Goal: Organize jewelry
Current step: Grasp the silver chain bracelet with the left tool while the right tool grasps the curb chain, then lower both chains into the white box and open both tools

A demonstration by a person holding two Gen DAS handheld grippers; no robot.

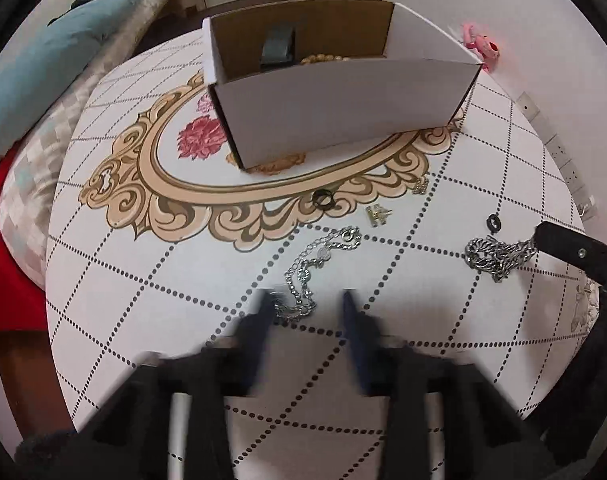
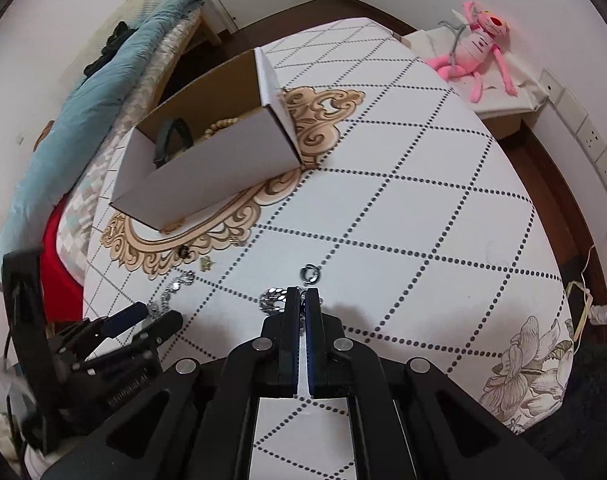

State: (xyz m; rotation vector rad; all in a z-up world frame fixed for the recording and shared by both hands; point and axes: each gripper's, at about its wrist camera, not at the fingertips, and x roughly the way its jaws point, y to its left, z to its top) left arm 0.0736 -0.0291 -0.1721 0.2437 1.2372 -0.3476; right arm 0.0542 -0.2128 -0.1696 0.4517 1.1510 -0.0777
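right, starting at the left gripper (image 1: 305, 304): its two dark fingers stand apart, pointing steeply down over the table (image 1: 143, 300), which wears a white cloth with dotted diamond lines. a thin silver chain (image 1: 315, 256) lies loose on the cloth, its near end running in between those fingers, close against one of them; the view is blurred there, so contact is hard to call. over to the right gripper (image 2: 302, 300): jaws together, clamped on a chunky silver link chain (image 1: 491, 256), most of which is heaped on the cloth beside the tips, towards the table's near edge. just past that heap sits a small dark ring (image 1: 494, 223). further in, between the two chains, a small gold charm (image 1: 377, 215) lies flat, and a black ring (image 1: 322, 199) rests on the beige scrollwork border printed around the table's middle. beyond all that, in the middle of the table, stands an open white cardboard box (image 1: 343, 108) with a brown inside, holding a grey strap-like piece (image 1: 277, 46) and a string of gold beads (image 1: 323, 58). off the table's far right corner, a pink plush toy (image 2: 479, 44) lies against the wall.
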